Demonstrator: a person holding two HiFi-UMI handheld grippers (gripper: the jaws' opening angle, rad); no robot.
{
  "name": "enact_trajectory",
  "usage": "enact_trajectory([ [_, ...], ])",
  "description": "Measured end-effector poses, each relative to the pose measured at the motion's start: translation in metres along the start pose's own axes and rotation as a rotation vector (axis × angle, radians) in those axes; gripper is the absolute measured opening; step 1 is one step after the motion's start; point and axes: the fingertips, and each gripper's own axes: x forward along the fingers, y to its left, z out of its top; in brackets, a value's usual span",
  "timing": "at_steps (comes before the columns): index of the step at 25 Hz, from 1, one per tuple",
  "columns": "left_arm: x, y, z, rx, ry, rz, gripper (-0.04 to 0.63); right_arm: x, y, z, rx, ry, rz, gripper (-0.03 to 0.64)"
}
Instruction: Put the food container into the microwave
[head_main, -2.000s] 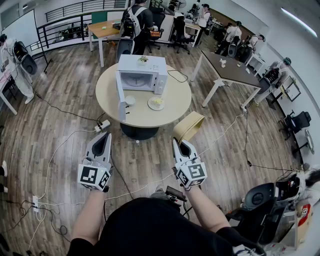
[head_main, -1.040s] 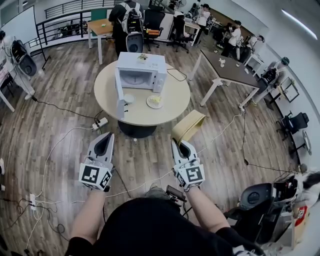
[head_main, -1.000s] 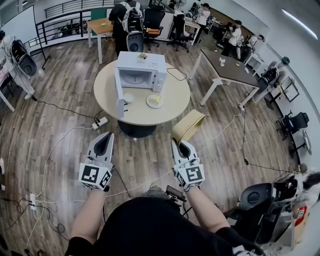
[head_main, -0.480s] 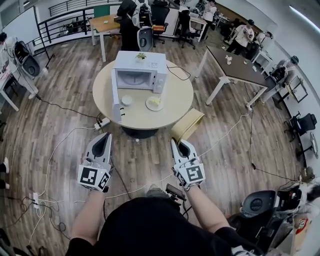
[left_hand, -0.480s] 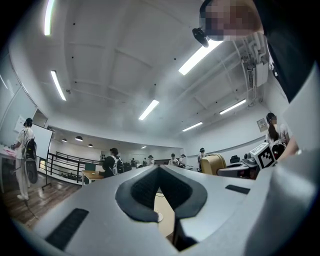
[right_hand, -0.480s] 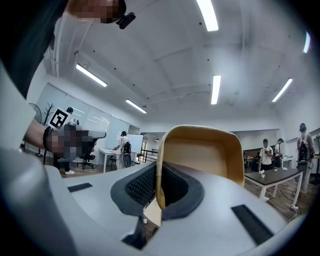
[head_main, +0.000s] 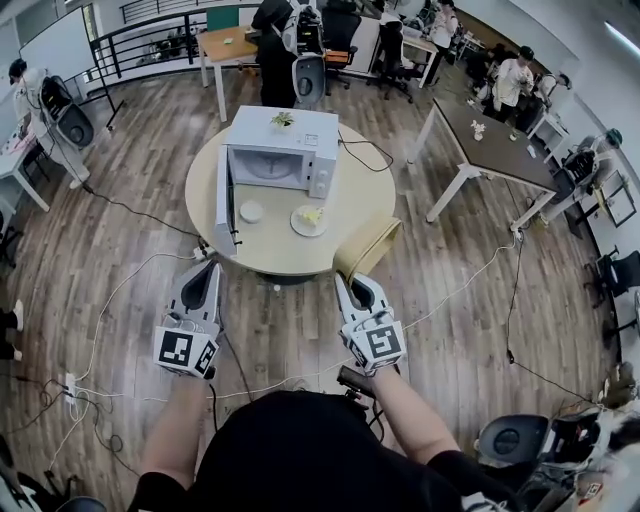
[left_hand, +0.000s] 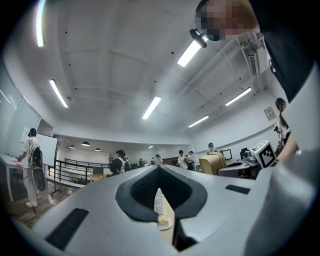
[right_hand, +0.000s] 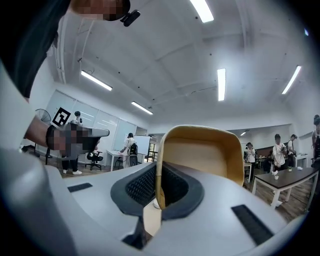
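A white microwave (head_main: 277, 152) stands on the round beige table (head_main: 272, 247) with its door (head_main: 222, 196) swung open to the left. My right gripper (head_main: 351, 282) is shut on the rim of a tan food container (head_main: 369, 246), held tilted just off the table's near right edge. The right gripper view shows the container (right_hand: 205, 156) clamped edge-on in the right gripper (right_hand: 158, 186), its hollow facing right. My left gripper (head_main: 204, 270) hangs shut and empty short of the table's near left edge. Through the left gripper (left_hand: 159, 174) a slit shows the table.
A plate of food (head_main: 308, 219) and a small white dish (head_main: 251, 211) lie on the table before the microwave. Cables and a power strip (head_main: 204, 251) cross the wooden floor. A dark table (head_main: 494, 140), a wooden desk (head_main: 228, 42), chairs and several people stand beyond.
Both grippers and the container have come closer to the round table, which now sits larger in the head view. The grip on the container is unchanged.
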Motion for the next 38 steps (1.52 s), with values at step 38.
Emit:
enact_trajectory([
  [38,0.161,0.119,-0.042,-0.026,-0.007,-0.083,0.018,0.173,-0.044,-0.015,-0.030,0.042,-0.024,0.026],
])
